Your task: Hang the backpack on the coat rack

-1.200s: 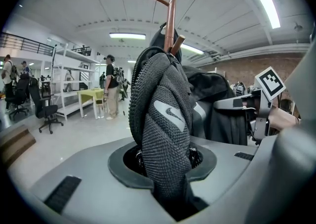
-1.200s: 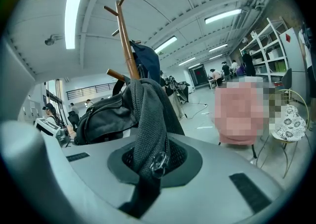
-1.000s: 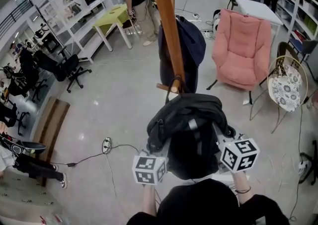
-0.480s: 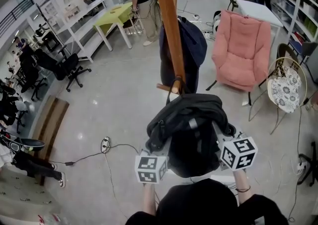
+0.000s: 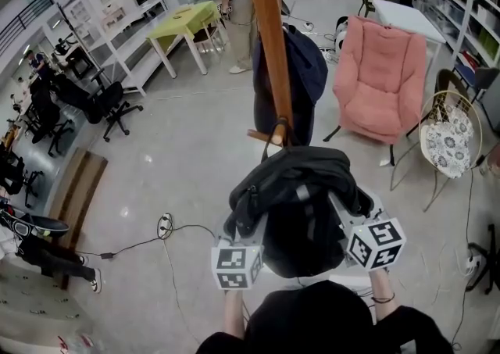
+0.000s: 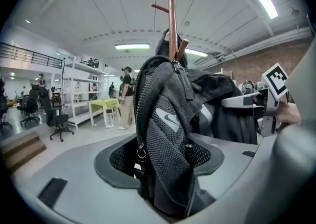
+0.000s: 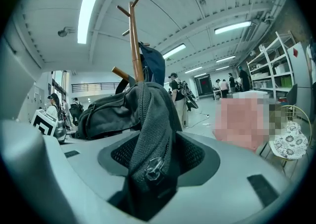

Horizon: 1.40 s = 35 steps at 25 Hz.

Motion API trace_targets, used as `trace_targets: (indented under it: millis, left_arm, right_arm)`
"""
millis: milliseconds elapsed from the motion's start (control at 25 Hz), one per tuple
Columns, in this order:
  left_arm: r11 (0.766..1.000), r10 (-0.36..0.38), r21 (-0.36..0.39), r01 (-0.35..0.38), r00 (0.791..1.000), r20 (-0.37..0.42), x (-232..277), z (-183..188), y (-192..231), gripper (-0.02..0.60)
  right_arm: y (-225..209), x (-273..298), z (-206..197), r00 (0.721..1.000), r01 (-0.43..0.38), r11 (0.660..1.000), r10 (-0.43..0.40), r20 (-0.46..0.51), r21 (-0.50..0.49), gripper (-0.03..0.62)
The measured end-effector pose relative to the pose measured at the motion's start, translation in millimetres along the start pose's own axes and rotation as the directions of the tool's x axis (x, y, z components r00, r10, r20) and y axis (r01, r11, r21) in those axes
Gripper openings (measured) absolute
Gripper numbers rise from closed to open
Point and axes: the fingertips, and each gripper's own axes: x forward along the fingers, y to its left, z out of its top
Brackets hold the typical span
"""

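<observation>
A black backpack (image 5: 301,188) hangs by its top loop on a low peg (image 5: 266,139) of the wooden coat rack (image 5: 269,48). My left gripper (image 5: 244,237) is at the bag's left side and my right gripper (image 5: 355,216) at its right side. In the left gripper view a mesh strap of the backpack (image 6: 168,119) runs between the jaws of the left gripper (image 6: 163,161), which are opening and stand wide of it. In the right gripper view a strap of the backpack (image 7: 148,119) with a zip pull lies between the opening jaws of the right gripper (image 7: 158,158), loose.
A dark blue garment (image 5: 301,71) hangs higher on the rack. A pink armchair (image 5: 383,79) and a round wicker chair (image 5: 451,137) stand to the right. A cable with a power strip (image 5: 166,227) lies on the floor at left. A person (image 5: 242,8) stands by a yellow-green table (image 5: 183,24).
The backpack stays on the peg and both grippers keep their places beside it. The person in the background has stepped slightly to the right.
</observation>
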Motion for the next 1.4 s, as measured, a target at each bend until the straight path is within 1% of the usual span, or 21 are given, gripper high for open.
trace_targets:
  millis: [120,240,400,560,680,880,1040,1120,1280,1400]
  left_arm:
    - [1.0,0.014,0.011,-0.014,1.0,0.017,-6.7,3.0,1.8,0.267]
    - [1.0,0.021,0.006,-0.022,0.999,0.042,-15.9,8.0,2.9,0.267]
    - [0.999,0.034,0.007,-0.034,0.997,0.067,-31.3,14.2,6.1,0.267]
    - [0.998,0.06,0.019,-0.061,0.995,0.08,-47.8,18.9,7.9,0.267]
    - [0.996,0.08,0.022,-0.082,0.993,0.086,-59.6,20.0,12.5,0.254]
    - [0.997,0.073,0.016,-0.075,0.993,0.095,-66.2,20.8,12.9,0.241]
    - [0.996,0.081,0.021,-0.084,0.991,0.11,-72.2,21.3,10.1,0.205]
    - [0.995,0.096,0.02,-0.1,0.987,0.125,-77.7,23.6,11.4,0.147]
    - [0.992,0.119,0.026,-0.124,0.984,0.136,-84.9,24.0,16.2,0.107]
    - [0.989,0.141,0.032,-0.147,0.98,0.137,-89.9,21.8,20.4,0.084]
  right_arm:
    - [1.2,-7.5,2.9,1.0,-0.024,0.999,0.024,0.015,-0.025,0.193]
    - [5.3,-16.8,7.1,0.998,-0.053,0.998,0.055,0.036,-0.043,0.195]
    - [8.0,-28.6,13.0,0.996,-0.071,0.996,0.074,0.059,-0.055,0.195]
    - [1.9,-39.5,21.1,0.995,-0.068,0.997,0.071,0.077,-0.043,0.195]
    - [1.2,-45.3,24.4,0.995,-0.068,0.997,0.07,0.078,-0.026,0.193]
    - [2.0,-48.9,28.3,0.994,-0.052,0.998,0.055,0.092,-0.033,0.152]
    - [1.4,-55.5,29.0,0.994,-0.031,0.999,0.035,0.107,-0.034,0.136]
    - [-0.4,-60.1,31.4,0.993,-0.018,0.999,0.022,0.118,-0.035,0.127]
    - [-1.3,-65.4,33.9,0.991,-0.01,0.999,0.016,0.131,-0.043,0.103]
    - [2.5,-67.1,33.9,0.99,-0.006,0.999,0.014,0.138,-0.054,0.069]
